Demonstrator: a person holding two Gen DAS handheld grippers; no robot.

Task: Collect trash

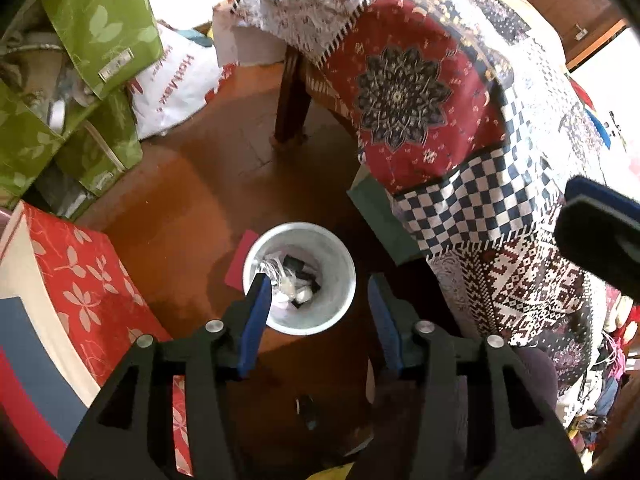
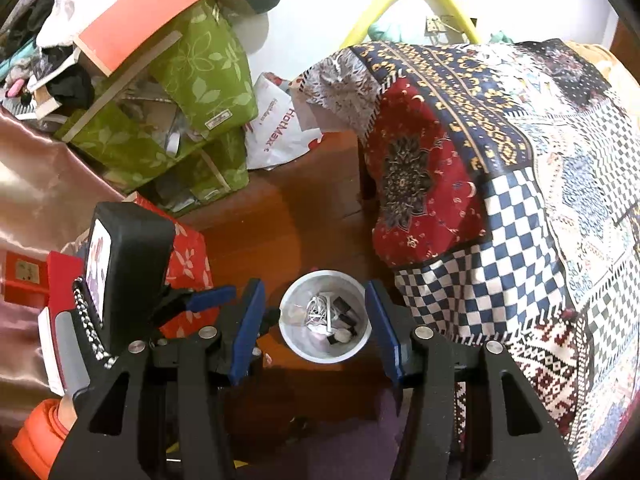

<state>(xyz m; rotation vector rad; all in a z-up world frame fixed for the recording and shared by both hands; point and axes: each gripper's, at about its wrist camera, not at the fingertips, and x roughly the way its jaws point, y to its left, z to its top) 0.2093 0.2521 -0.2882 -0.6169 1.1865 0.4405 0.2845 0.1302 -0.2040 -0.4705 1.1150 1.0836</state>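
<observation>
White bin [image 1: 299,278] below both our tools | left tool [image 1: 318,304] released, empty | right tool [image 2: 318,318] released, empty, more squarely over bin

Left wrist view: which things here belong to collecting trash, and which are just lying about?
Job:
round white bin on the wooden floor
white cord and dark scraps inside it
left gripper, jaws open
right gripper, jaws open

Lying about:
green leaf-print boxes
white HotMax plastic bag
patchwork quilt
</observation>
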